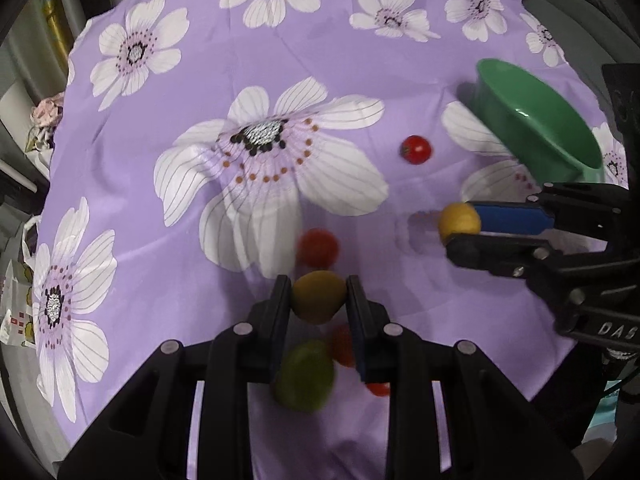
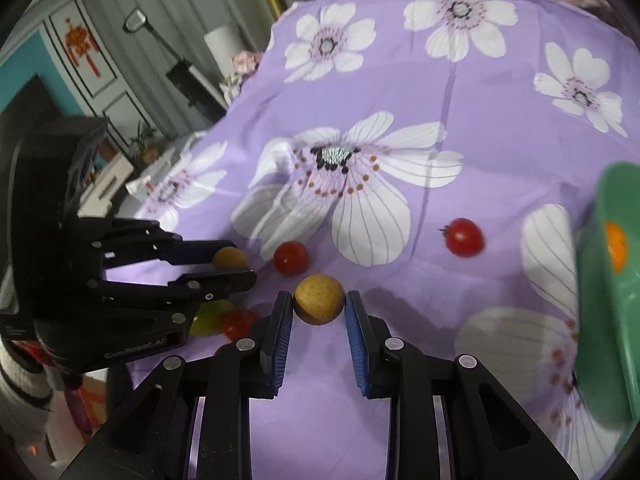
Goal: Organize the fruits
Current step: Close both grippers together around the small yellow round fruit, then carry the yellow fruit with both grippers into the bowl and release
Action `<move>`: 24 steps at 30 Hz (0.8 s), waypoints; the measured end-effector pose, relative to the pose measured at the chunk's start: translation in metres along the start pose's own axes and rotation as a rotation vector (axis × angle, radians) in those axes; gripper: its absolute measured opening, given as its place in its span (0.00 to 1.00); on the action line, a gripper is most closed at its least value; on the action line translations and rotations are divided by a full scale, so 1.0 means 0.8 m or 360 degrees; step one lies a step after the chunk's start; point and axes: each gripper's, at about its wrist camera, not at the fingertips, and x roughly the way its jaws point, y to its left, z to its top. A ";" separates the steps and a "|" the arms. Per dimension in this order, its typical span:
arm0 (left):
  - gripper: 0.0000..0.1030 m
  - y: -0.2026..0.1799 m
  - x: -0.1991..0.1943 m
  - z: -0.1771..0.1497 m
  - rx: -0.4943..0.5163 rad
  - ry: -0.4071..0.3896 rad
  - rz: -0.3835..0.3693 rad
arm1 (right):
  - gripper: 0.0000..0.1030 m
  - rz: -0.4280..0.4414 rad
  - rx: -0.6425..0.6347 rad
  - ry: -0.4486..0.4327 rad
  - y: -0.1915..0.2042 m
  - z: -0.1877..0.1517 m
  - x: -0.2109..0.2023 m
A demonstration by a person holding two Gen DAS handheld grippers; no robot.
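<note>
Fruit is gripped in both claws: the left gripper (image 1: 319, 298) is clenched on an olive-brown fruit (image 1: 318, 297), the right gripper (image 2: 319, 300) on a yellow round fruit (image 2: 319, 298). This looks like the carry step. Next, each load probably goes to the green bowl (image 2: 612, 280), right of the right claw, while cherry tomatoes (image 2: 464, 237) wait ahead on the cloth (image 1: 224, 60).

White raised letters "DAS" stand on the black body of the right gripper (image 1: 460, 222), cut off at the picture's edge. On the left gripper (image 2: 236, 268), a white line of print along its lower body is too blurred to read with certainty.
</note>
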 end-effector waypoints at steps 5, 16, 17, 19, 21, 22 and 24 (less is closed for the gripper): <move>0.26 -0.026 -0.013 0.000 0.0031 -0.0041 -0.0021 | 0.28 -0.0036 0.0047 -0.0120 -0.009 -0.010 -0.044; 0.26 -0.082 -0.041 0.021 0.0157 -0.0152 -0.0041 | 0.28 -0.0180 0.0151 -0.0310 -0.041 -0.030 -0.108; 0.26 -0.087 -0.042 0.024 0.0167 -0.0162 -0.0044 | 0.28 -0.0196 0.0171 -0.0331 -0.047 -0.031 -0.114; 0.26 -0.099 -0.044 0.033 0.0190 -0.0185 -0.0061 | 0.28 -0.0218 0.0198 -0.0365 -0.054 -0.033 -0.123; 0.26 -0.112 -0.045 0.042 0.0221 -0.0205 -0.0081 | 0.28 -0.0233 0.0221 -0.0397 -0.061 -0.036 -0.134; 0.26 -0.120 -0.045 0.048 0.0240 -0.0218 -0.0096 | 0.28 -0.0250 0.0232 -0.0414 -0.065 -0.037 -0.139; 0.26 -0.135 -0.045 0.057 0.0271 -0.0233 -0.0127 | 0.28 -0.0285 0.0252 -0.0441 -0.073 -0.040 -0.149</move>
